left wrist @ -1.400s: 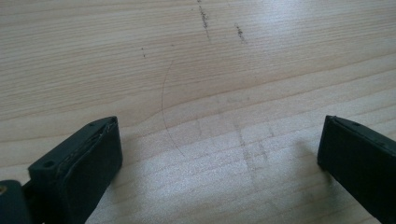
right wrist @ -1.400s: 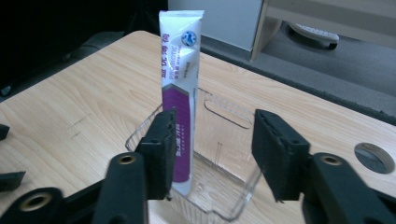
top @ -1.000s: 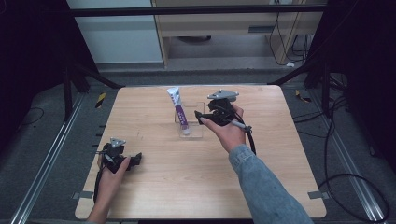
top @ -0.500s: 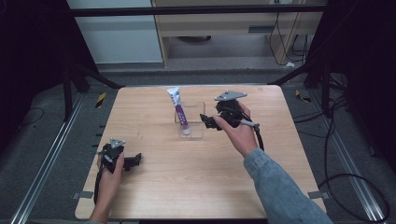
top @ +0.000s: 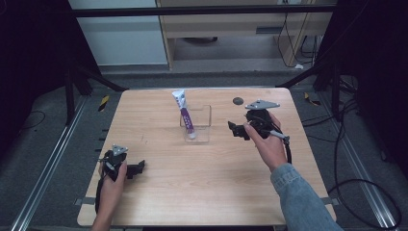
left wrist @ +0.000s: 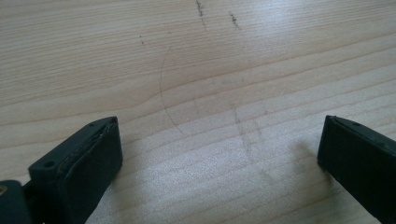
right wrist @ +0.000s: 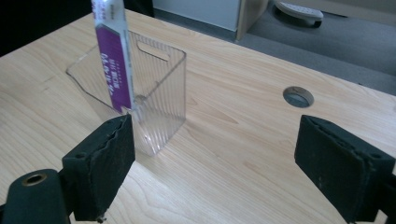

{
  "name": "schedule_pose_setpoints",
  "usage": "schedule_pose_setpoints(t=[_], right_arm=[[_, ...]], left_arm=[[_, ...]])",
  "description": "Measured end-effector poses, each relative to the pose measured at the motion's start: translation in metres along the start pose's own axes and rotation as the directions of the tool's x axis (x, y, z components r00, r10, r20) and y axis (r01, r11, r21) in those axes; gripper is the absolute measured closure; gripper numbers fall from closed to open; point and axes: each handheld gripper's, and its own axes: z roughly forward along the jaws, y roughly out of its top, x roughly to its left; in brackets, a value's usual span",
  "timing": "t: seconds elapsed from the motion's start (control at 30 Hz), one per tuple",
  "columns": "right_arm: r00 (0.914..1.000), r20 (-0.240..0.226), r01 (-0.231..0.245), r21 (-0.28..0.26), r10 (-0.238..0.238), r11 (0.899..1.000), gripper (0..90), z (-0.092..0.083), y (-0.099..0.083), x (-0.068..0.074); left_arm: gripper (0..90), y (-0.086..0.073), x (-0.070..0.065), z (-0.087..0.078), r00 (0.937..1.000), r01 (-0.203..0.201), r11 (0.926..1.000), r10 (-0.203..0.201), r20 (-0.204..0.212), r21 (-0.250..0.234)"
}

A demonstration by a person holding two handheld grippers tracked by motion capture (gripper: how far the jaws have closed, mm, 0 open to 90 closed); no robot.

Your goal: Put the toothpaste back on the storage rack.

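A clear plastic box (top: pixel 197 126) stands open-topped on the wooden table (top: pixel 202 192), a little beyond the table's middle. A purple-and-white tube (top: pixel 184 114) leans inside it, its lower end down in the box and its white upper end sticking out over the far rim, tilted away from the person.

The right gripper (top: pixel 236 130) is held in the person's right hand (top: pixel 267 144) just to the right of the box, apart from it, its tips aimed toward the box. In the right gripper view its jaws stand wide apart with nothing between them — the box (right wrist: pixel 140 100) and the tube (right wrist: pixel 113 56) sit ahead on the left jaw's side, and a small round hole (right wrist: pixel 298 96) in the table lies farther off (toward the far edge).

The left gripper (top: pixel 137 168) is well away from the box, near the table's front left corner, gripped by the left hand (top: pixel 111 185). In the left gripper view its jaws also gape wide over bare wood (left wrist: pixel 201 84) — they hold nothing.
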Motion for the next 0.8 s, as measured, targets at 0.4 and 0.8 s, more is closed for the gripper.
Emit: schedule_pose_setpoints(t=[0.4,0.8], right_arm=[[0.9992,0.04,0.004,0.027,-0.005,1.0,12.8,0.009,-0.023,-0.022],[0.9942,0.098,-0.05,0.049,0.045,0.998,12.4,0.003,-0.061,-0.049]], left_arm=[[0.0,0.0,0.0,0.0,1.0,-0.002,1.0,0.002,0.0,0.002],[0.0,0.0,0.0,0.0,1.0,-0.003,1.0,0.003,0.0,0.001]])
